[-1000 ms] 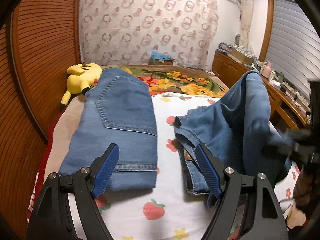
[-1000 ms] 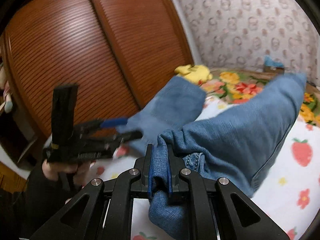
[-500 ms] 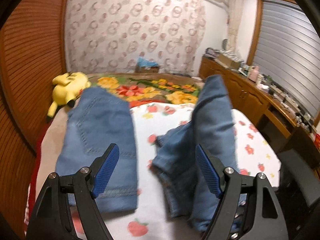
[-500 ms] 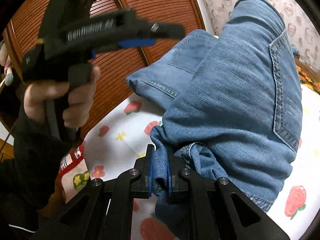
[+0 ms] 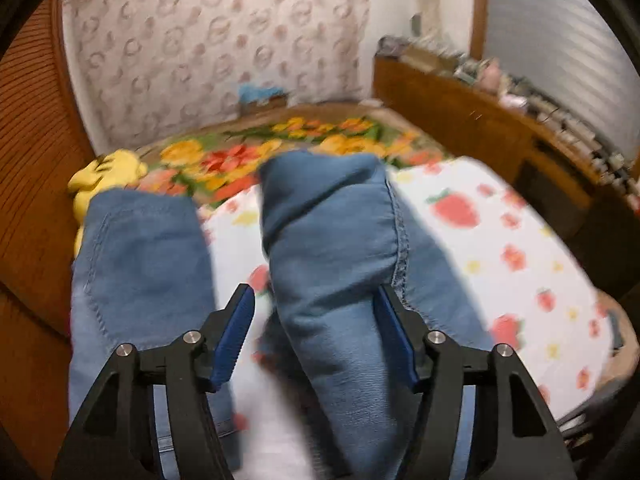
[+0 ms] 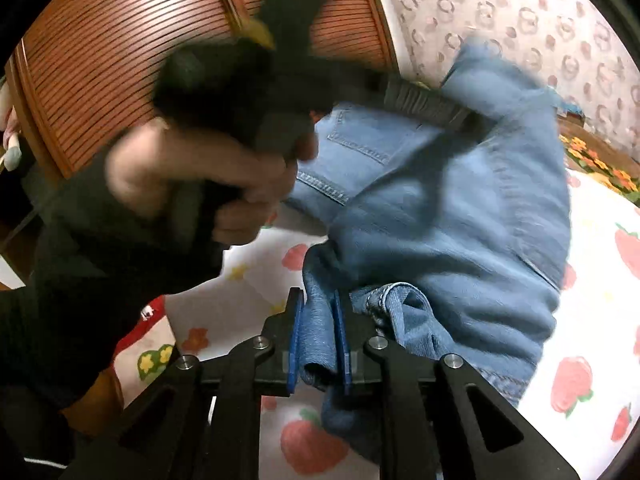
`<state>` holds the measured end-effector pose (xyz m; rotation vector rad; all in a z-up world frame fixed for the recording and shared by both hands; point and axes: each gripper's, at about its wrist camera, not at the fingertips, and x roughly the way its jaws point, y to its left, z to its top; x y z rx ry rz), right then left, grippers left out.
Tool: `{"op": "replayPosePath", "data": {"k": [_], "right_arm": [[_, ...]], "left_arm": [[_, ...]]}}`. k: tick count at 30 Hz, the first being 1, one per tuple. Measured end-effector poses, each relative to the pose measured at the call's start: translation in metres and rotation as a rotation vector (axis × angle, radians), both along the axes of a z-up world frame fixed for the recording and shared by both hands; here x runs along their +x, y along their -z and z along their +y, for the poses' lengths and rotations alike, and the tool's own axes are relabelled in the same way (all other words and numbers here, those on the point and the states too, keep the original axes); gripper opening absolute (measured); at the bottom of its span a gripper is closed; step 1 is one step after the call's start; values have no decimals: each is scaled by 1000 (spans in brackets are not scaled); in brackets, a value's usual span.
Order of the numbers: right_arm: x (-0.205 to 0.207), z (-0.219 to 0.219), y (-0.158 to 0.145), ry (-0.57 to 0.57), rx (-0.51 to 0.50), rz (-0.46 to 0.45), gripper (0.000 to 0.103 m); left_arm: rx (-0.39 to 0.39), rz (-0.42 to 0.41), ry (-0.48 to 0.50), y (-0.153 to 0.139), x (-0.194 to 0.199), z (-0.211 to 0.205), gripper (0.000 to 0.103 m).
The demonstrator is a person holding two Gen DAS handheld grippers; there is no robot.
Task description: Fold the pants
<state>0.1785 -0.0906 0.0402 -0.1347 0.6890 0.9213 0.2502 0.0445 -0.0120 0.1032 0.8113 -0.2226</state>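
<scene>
A bunched pair of blue jeans (image 5: 332, 240) lies on the strawberry-print sheet (image 5: 500, 240). My left gripper (image 5: 318, 336) straddles this bundle and its jaws are closing. Denim sits between the pads, with a gap still showing at the left pad (image 5: 236, 340). My right gripper (image 6: 319, 340) holds a fold of the same jeans (image 6: 460, 220). Its jaws are opening, and the fold still touches both pads. In the right wrist view a hand carries the blurred left gripper (image 6: 452, 116) above the denim. A second, folded pair of jeans (image 5: 140, 260) lies flat to the left.
A yellow plush toy (image 5: 104, 176) and a floral blanket (image 5: 280, 148) lie at the head of the bed. Slatted wooden wardrobe doors (image 6: 120, 60) run along the left side. A cluttered wooden cabinet (image 5: 480, 120) stands on the right.
My left gripper has swung right, from over the folded pair to around the bunched jeans, and its jaws have narrowed. The right jaws have widened slightly. The raised denim has dropped lower.
</scene>
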Motion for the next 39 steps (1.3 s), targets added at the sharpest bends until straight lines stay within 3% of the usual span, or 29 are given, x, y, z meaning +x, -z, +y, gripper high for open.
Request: {"op": "replayPosePath", "data": {"k": [1,5,11,16,23,25,27,28,29,31,35,39], "right_arm": [[-3,-5,-4,7,5,-5,24],[-18,-26,-20,45,7,-36,31],[-24,-52,-41,176,-24,-111,32],[2,-40,-37,243,-60,-141,32],[37,-12,5,251,-152,-75,33],[36,-8,5,245,-149,-84,33],[37,-12,-3,232,-128,-63,38],[36,-19,-8,234,-120,-63,46],[38,-21,-12,244,-116,-72,54],[48,-23,-16,255,-102,-78,58],[68,-19,-12,232,-86,-34,60],[96,-22,-9,241,-48,-14,61]], "left_arm": [[15,12,-16,6,1,4,63],[18,44,-36,22,2,17,63],[10,54,-54,33,-1,20,63],[19,53,-59,38,-4,20,63],[-23,28,-90,28,-13,29,64],[-63,1,-75,18,-18,28,72],[-105,-5,-54,17,-20,24,75],[-112,-1,-51,17,-20,21,75],[-118,5,-48,19,-20,19,75],[-124,26,-39,28,-18,14,75],[-142,81,-60,49,-11,12,75],[-207,116,-70,60,-7,18,75]]}}
